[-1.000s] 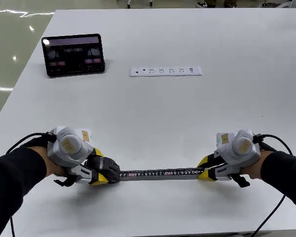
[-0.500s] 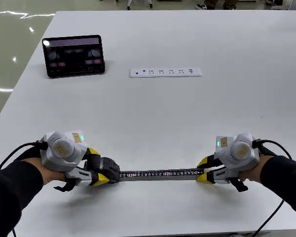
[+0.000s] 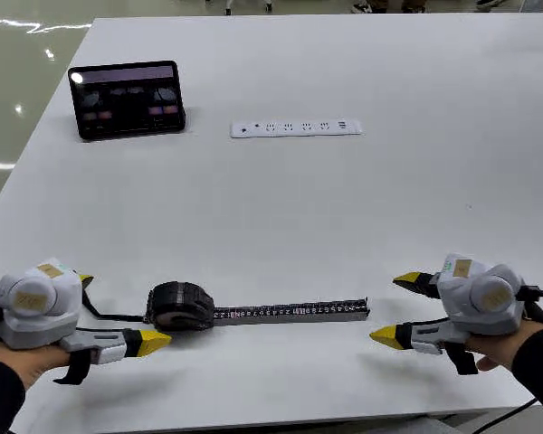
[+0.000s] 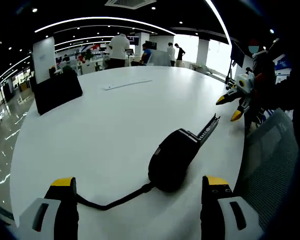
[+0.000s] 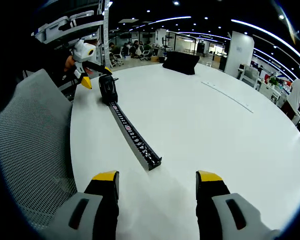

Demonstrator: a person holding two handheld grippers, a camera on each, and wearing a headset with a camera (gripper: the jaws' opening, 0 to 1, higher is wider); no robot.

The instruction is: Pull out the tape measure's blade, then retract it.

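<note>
The left gripper (image 3: 122, 310) sits to the left of the black, rounded rubber-clad tape measure case (image 3: 181, 306), near it but apart; its yellow-tipped jaws stand spread wide and hold nothing; in the left gripper view the left gripper (image 4: 140, 182) points straight at the case (image 4: 176, 157), which lies ahead on the line between the two jaws. A thin black wrist cord (image 3: 109, 315) trails from the case's left side toward that gripper and lies slack on the white counter (image 3: 344, 208).

The case rests on the counter, and from its right side the narrow, numbered steel blade (image 3: 290, 313) runs out flat along the counter; its long axis goes left to right, from the case toward the other gripper, and its hooked end is the point farthest from the case.

The right gripper (image 3: 391, 307) is well to the right of the case, just past the blade's end and not touching it; its jaws too are parted and empty; in the right gripper view the blade (image 5: 132, 137) runs away from the right gripper (image 5: 157, 176) to the case (image 5: 108, 82).

The pull-out looks done and retraction remains; the case, and with it any lock, lies nearer the left gripper, the blade's end nearer the right.
</note>
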